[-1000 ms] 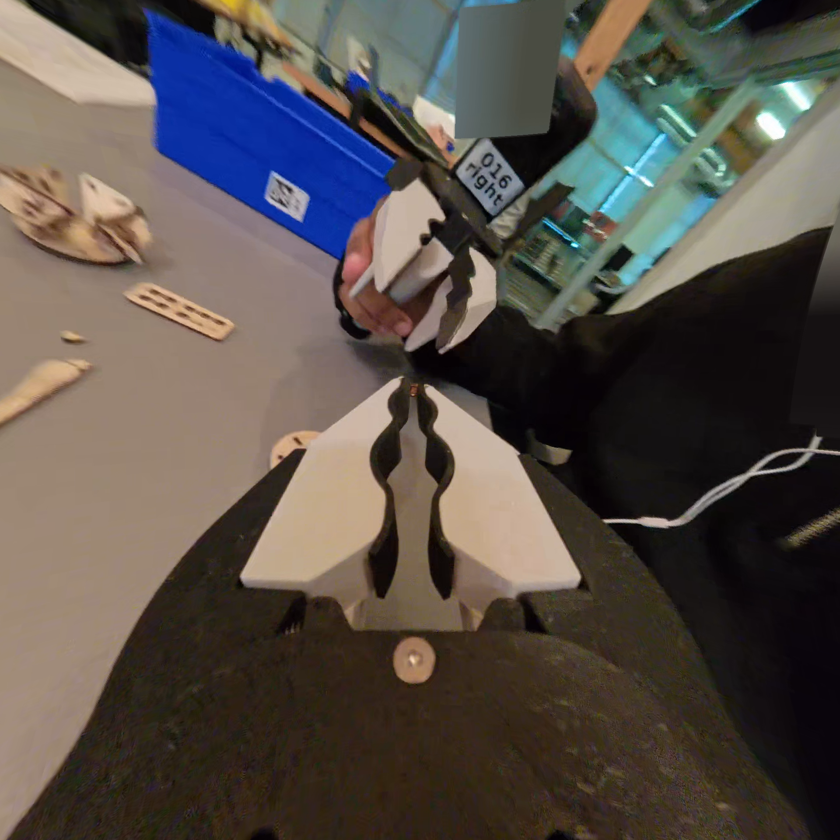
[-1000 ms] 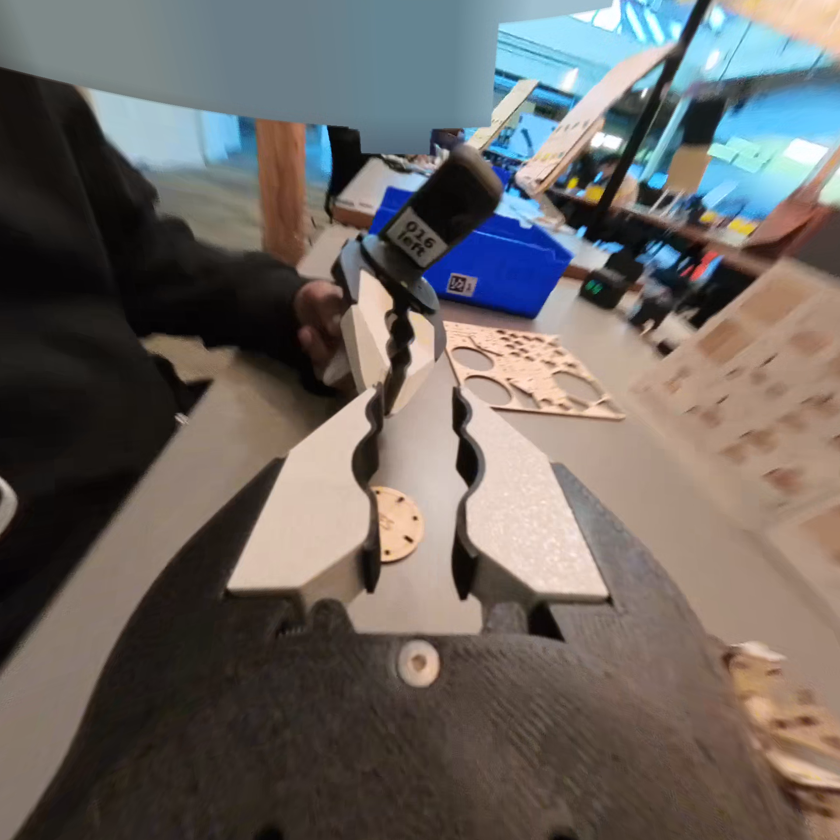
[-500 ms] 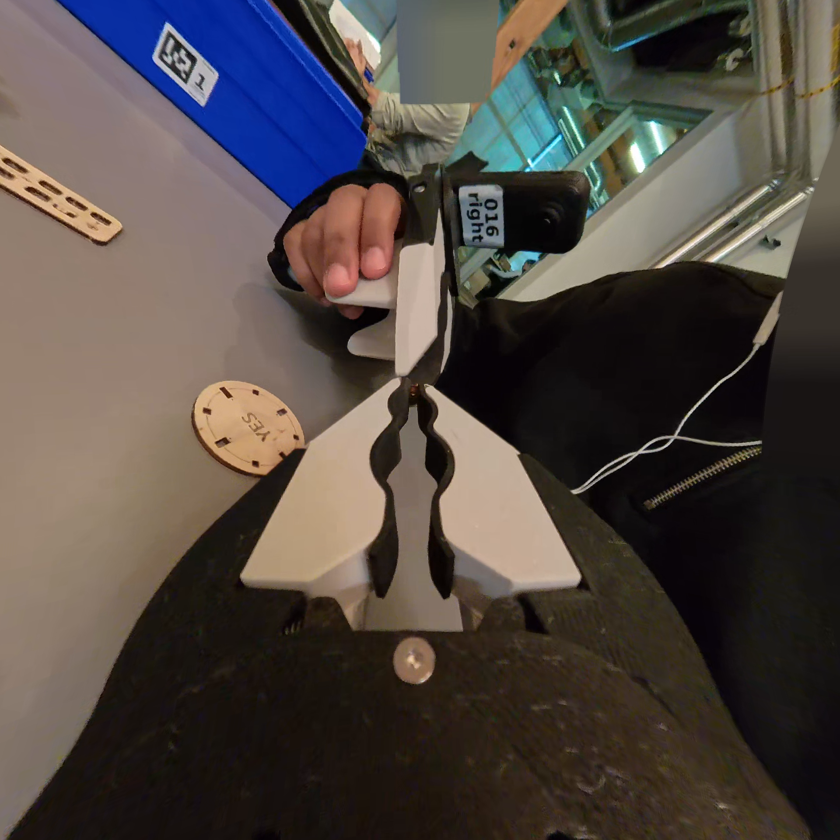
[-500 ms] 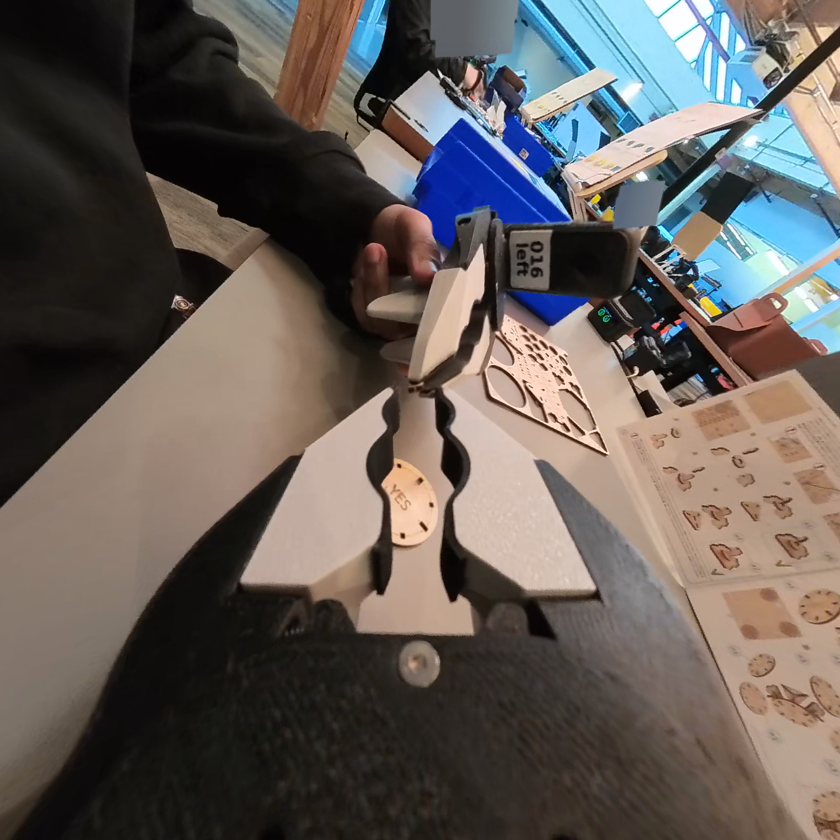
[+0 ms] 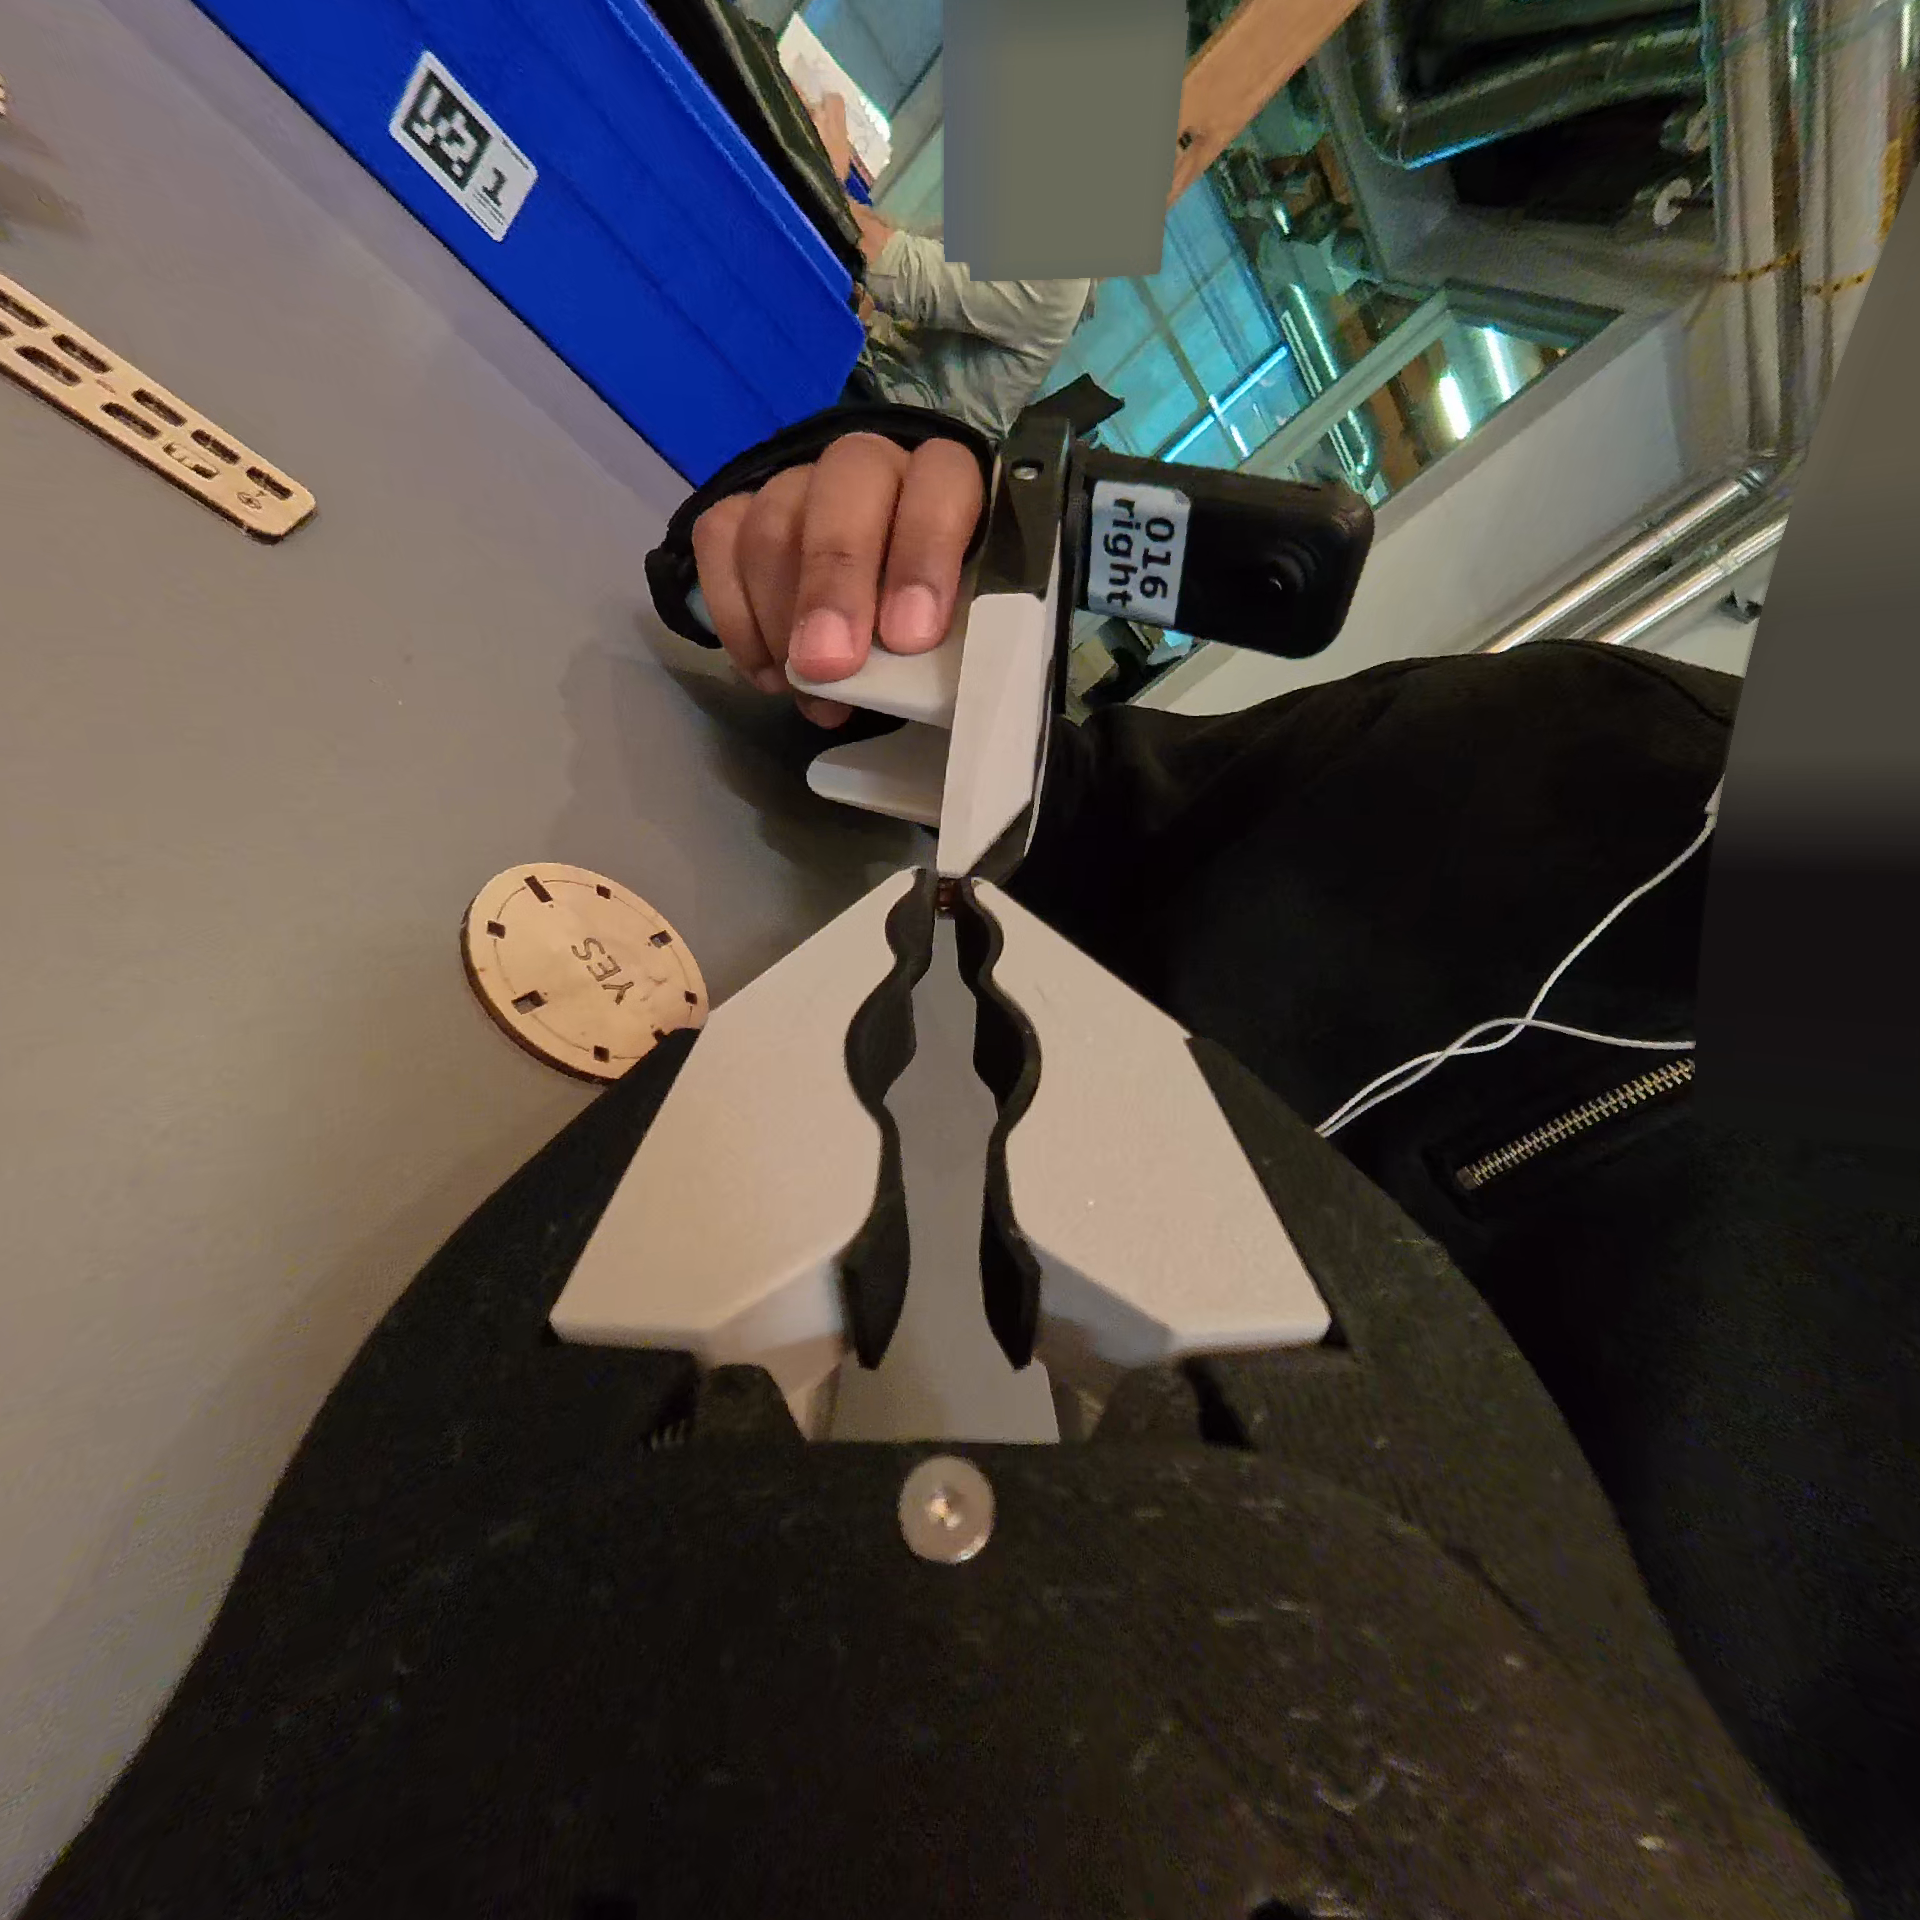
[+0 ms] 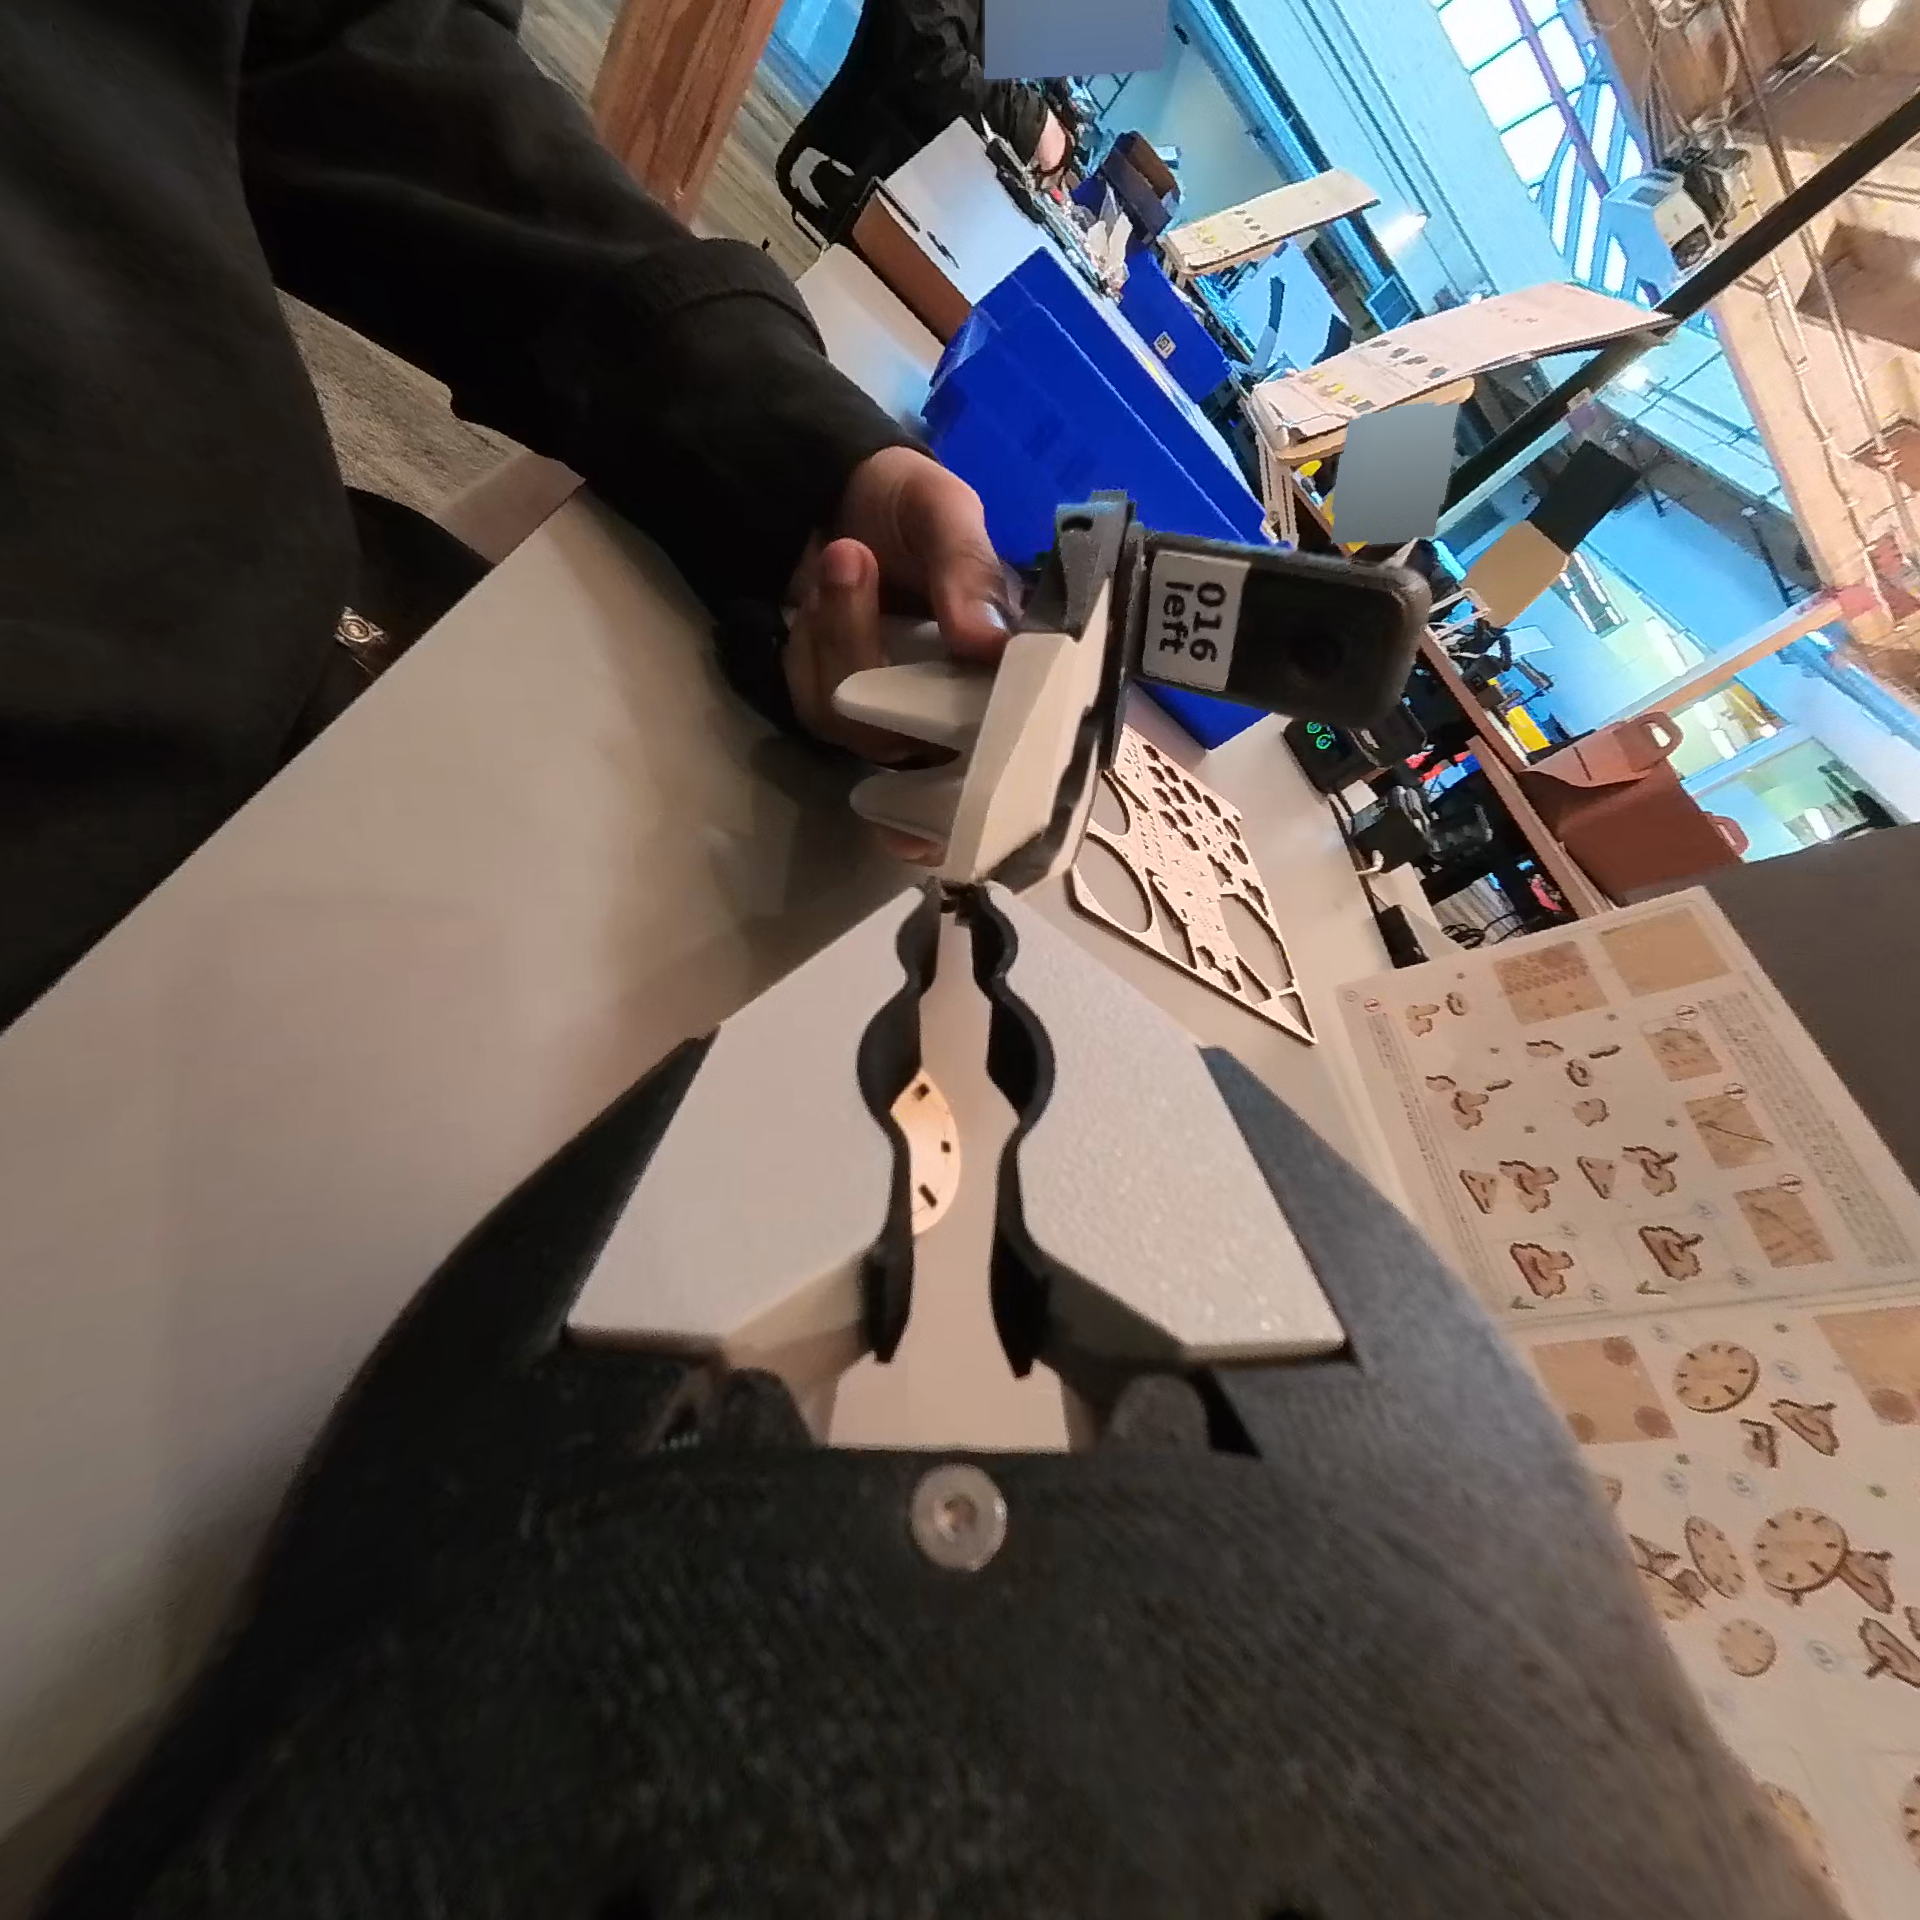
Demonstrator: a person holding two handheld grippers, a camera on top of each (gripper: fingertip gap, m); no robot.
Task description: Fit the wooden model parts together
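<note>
On the left of the grey table [image 5: 260,831] a wooden strip [image 5: 145,416] with slots runs lengthwise from far left toward near right. A round wooden disc [image 5: 577,966] lies flat just left of the left gripper [image 5: 943,896], whose fingers are pinched together on a tiny dark brown piece [image 5: 945,891]. The right gripper [image 6: 954,906] meets it tip to tip, fingers closed at the same spot; what they grip is too small to tell. Right lie a cut-out wooden sheet [image 6: 1195,894] and a printed sheet [image 6: 1621,1122].
</note>
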